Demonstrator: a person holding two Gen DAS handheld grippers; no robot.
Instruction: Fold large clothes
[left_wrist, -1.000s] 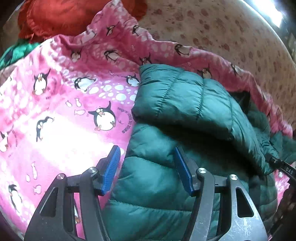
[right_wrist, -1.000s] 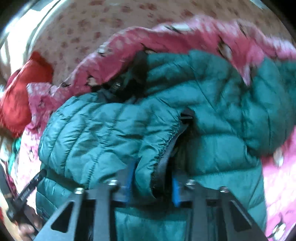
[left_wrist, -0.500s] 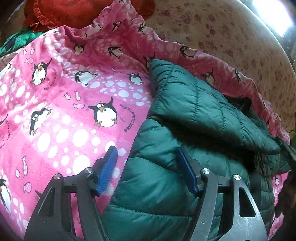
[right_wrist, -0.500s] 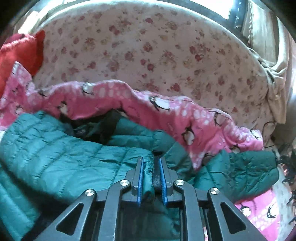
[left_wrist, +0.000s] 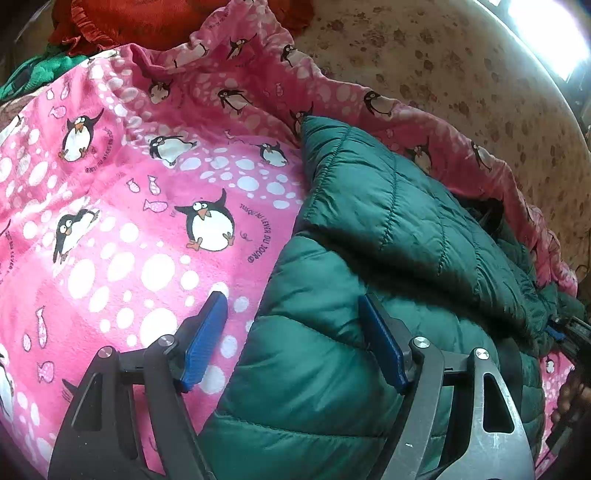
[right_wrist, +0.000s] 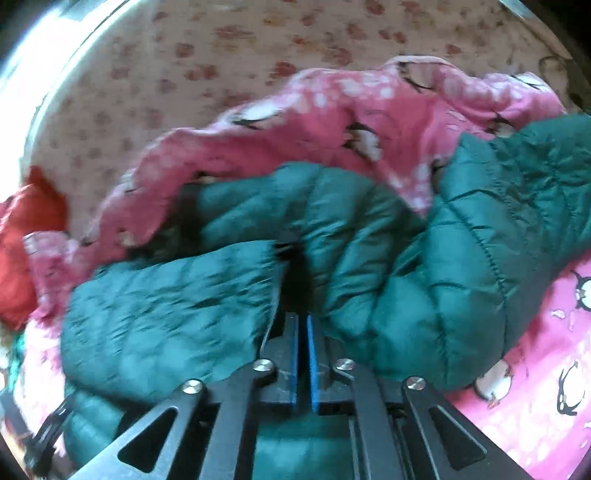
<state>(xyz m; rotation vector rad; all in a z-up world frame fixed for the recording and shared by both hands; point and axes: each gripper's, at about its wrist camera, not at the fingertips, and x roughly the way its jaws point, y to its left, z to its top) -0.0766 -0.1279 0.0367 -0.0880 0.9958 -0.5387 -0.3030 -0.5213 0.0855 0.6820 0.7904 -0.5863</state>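
Green quilted puffer jacket filling lower right of the frame, one panel folded over its body, left gripper with blue pads wide apart straddling its left edge, pink penguin-print fleece blanket at left, red fabric upper left.

Your left wrist view is sharp; daylight glares at the upper right, beyond the green jacket, whose fold shadows itself. Your right wrist view is motion-blurred, glare upper left. Fisheye edges curve and darken.
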